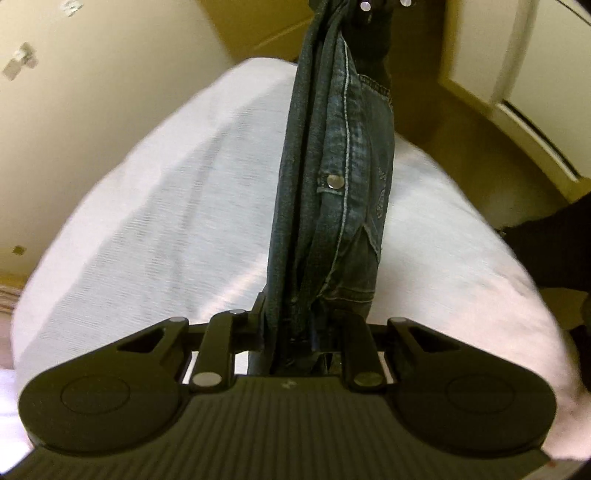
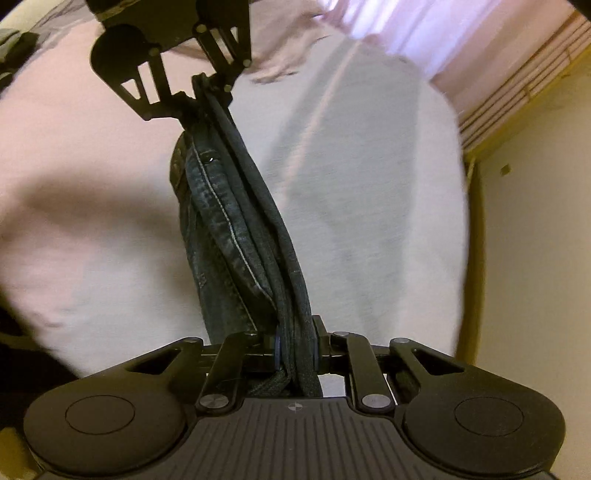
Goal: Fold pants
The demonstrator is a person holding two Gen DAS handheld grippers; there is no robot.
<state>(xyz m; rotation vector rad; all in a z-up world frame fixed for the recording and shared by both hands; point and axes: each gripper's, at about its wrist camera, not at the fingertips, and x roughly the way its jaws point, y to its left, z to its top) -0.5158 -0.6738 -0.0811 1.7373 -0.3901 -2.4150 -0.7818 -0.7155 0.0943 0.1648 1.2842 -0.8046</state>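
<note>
Left gripper (image 1: 295,332) and right gripper (image 2: 295,350) each pinch the bunched jeans (image 1: 332,184), stretched taut between them above the bed (image 1: 166,221), presumably for laying flat.

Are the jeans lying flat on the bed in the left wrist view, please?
No, the jeans hang bunched in the air between the left gripper and the right gripper, above the white bed.

right claw (image 2: 295,350) clamps jeans (image 2: 236,229) | left claw (image 2: 207,96) clamps far end | over bed (image 2: 369,184)
</note>
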